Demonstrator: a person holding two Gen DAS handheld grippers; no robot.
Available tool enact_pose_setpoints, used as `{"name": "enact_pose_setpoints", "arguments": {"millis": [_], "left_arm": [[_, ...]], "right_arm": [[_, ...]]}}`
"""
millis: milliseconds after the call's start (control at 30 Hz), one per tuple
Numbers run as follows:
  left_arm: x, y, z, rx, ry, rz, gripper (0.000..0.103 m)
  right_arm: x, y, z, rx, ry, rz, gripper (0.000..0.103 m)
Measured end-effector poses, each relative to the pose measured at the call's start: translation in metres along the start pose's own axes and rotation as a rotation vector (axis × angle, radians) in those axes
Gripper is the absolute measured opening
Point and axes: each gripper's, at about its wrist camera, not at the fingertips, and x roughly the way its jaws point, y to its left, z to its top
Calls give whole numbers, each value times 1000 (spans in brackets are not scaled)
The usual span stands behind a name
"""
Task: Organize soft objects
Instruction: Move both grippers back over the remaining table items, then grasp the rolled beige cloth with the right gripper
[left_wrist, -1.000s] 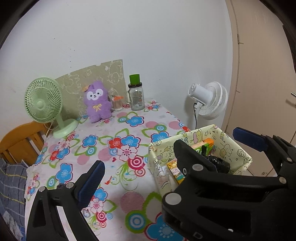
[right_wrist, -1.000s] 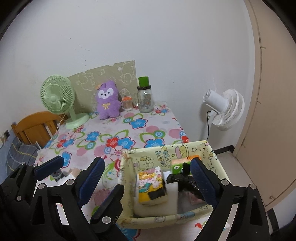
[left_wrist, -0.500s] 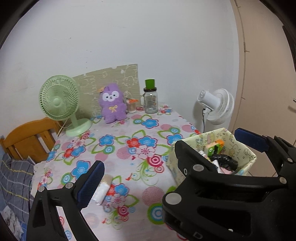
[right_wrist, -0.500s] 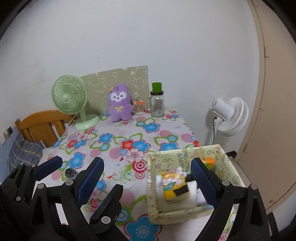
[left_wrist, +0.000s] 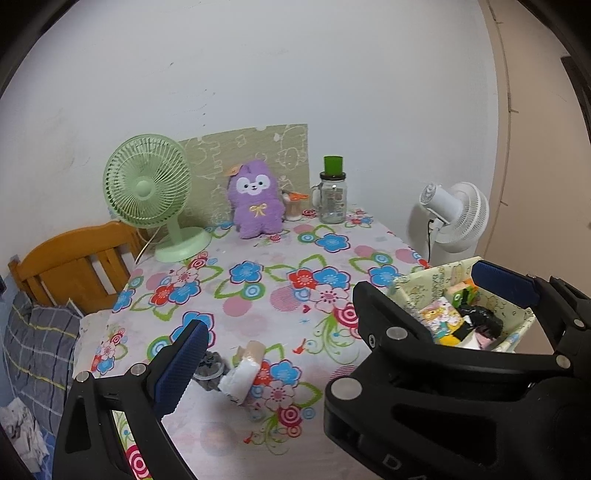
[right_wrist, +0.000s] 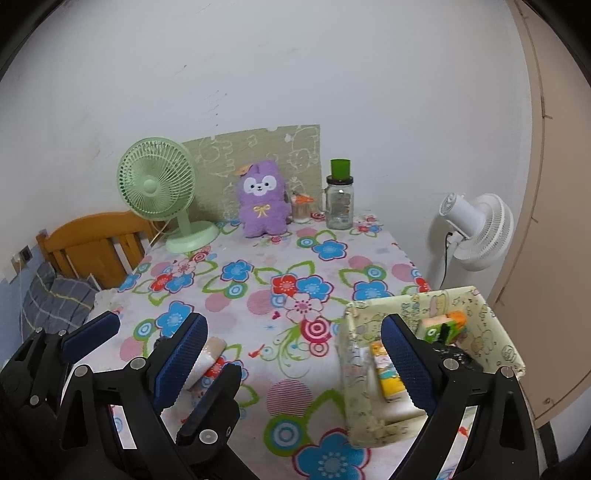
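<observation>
A purple plush toy sits upright at the back of the flowered table; it also shows in the right wrist view. A yellow patterned box at the table's right front holds soft items, including a yellow-and-white pack and a black bundle. A white and beige rolled item and a grey one lie near the front left. My left gripper is open and empty above the front of the table. My right gripper is open and empty beside the box.
A green desk fan stands at the back left. A glass jar with a green lid and a small cup stand at the back. A white floor fan is right of the table, a wooden chair left.
Both grippers have pulled back and up from the table. The view is wider, the box looks farther away, and the rolled items at the front left have come into view.
</observation>
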Motion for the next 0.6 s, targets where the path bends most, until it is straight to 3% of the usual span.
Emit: {"name": "enact_pose_setpoints", "arguments": {"millis": [267, 600], "left_arm": [[12, 26, -10, -28, 22, 27, 100], [42, 60, -27, -84, 84, 62, 100]], "right_arm": [[20, 25, -6, -23, 6, 18, 97], [55, 50, -17, -60, 73, 66, 97]]}}
